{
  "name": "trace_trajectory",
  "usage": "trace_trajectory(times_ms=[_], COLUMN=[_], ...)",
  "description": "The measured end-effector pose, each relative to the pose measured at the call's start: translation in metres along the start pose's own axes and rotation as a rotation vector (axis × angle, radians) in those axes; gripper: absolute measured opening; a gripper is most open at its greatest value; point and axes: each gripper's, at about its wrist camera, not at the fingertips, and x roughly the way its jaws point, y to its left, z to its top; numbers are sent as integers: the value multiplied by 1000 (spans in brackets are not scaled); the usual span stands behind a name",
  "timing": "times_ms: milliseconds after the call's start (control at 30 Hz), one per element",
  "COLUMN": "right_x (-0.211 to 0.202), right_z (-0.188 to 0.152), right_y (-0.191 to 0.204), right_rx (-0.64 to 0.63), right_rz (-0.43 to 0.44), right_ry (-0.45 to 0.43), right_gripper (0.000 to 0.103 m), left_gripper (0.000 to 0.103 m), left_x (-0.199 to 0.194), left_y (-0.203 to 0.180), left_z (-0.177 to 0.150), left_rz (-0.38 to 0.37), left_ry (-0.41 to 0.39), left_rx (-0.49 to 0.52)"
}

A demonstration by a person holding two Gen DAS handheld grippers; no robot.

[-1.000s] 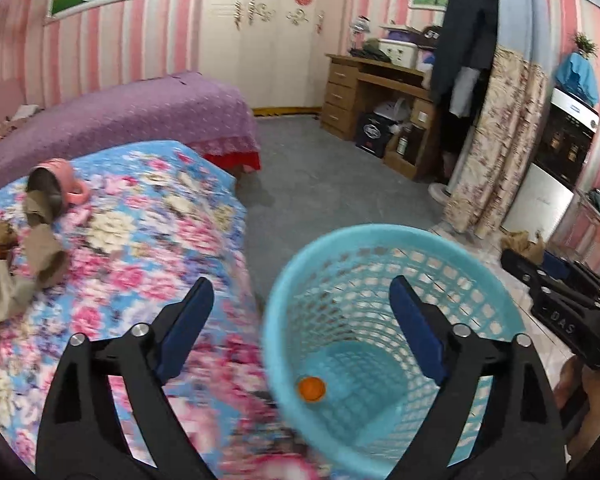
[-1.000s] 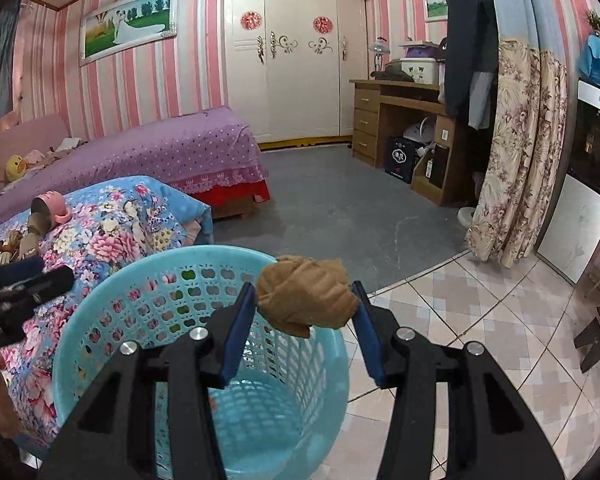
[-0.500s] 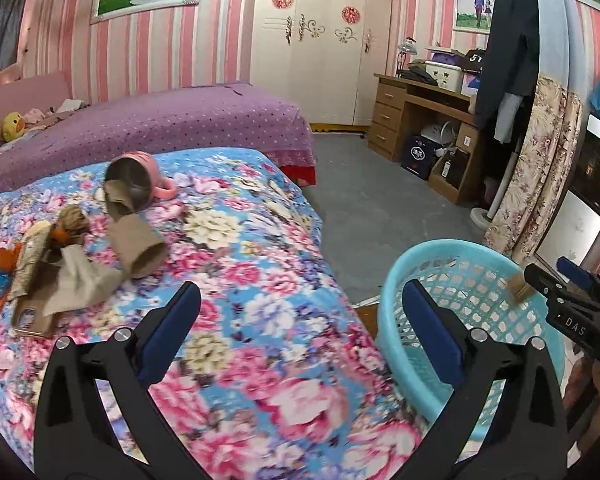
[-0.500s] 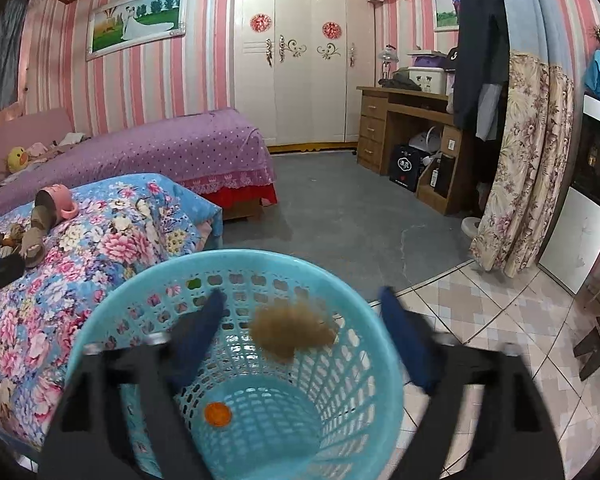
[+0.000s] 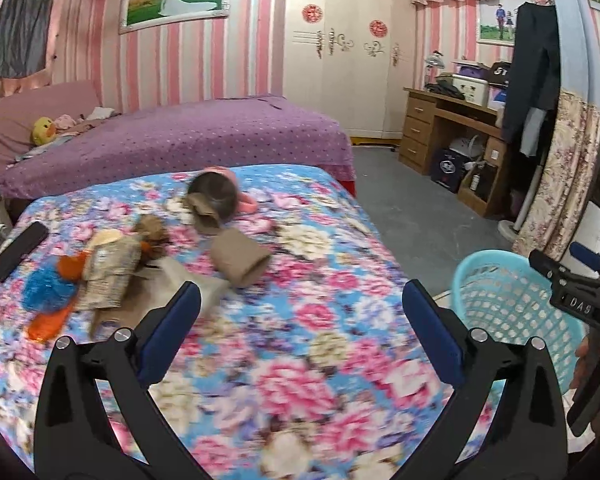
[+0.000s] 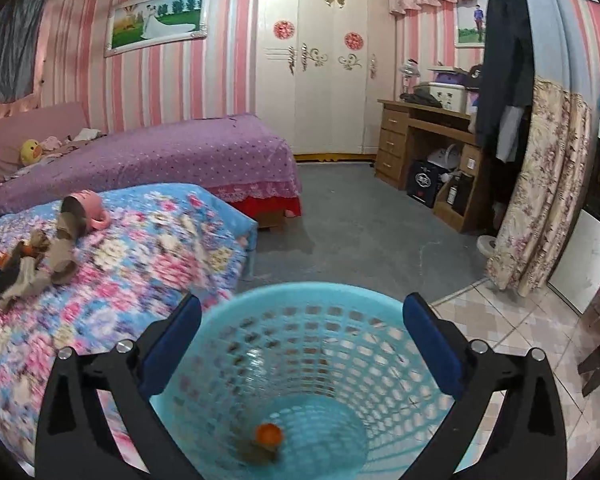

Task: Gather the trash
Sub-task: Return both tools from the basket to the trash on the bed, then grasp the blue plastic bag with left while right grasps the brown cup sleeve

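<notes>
A light blue plastic basket (image 6: 312, 364) stands on the floor beside the floral bed (image 5: 300, 320); an orange piece (image 6: 269, 435) and a brownish lump lie at its bottom. My right gripper (image 6: 302, 344) is open and empty above the basket's mouth; it also shows in the left wrist view (image 5: 576, 284) over the basket (image 5: 508, 312). My left gripper (image 5: 300, 332) is open and empty over the bed. Brown paper scraps and a cardboard roll (image 5: 240, 258) lie ahead to its left, with crumpled packaging (image 5: 108, 276) and orange and blue bits (image 5: 48, 292).
A pink mug (image 5: 220, 196) lies tipped on the bed, and a black remote (image 5: 20, 250) sits at its left edge. A purple bed (image 5: 180, 136) stands behind. A wooden desk (image 5: 452, 136), hanging clothes and a flowered curtain (image 5: 560, 184) line the right side.
My right gripper opened and dropped the brown crumpled wad into the basket. My left gripper swung left from over the basket to over the bed, toward the scraps.
</notes>
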Motion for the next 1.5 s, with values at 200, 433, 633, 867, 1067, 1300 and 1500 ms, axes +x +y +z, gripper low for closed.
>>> trace_trajectory(times_ms=[200,433,633,867,1067,1300,1500], right_x=[7,15,20,25,31,36,45], right_z=[9,10,7,2,-1,-1,3], right_y=[51,105,146,178,191,197,201], right_rx=[-7,-17,-69,-129,-132,-145,-147], right_rz=[67,147,191,204,189,168,120], right_ry=[0,5,14,30,38,47,46], right_gripper=[98,98,98,98,98,98,98], left_gripper=[97,98,98,98,98,98,97], left_x=[-10,-16,-18,-21,-22,-14,-1], left_y=[47,97,138,174,198,233,260], left_z=[3,-4,-12,-16,-16,-24,-31], left_rz=[44,151,172,200,246,262,277], left_ry=[-4,-20,-12,-7,-7,54,112], left_rx=[-34,-19,-56,-101,-118,-164,-187])
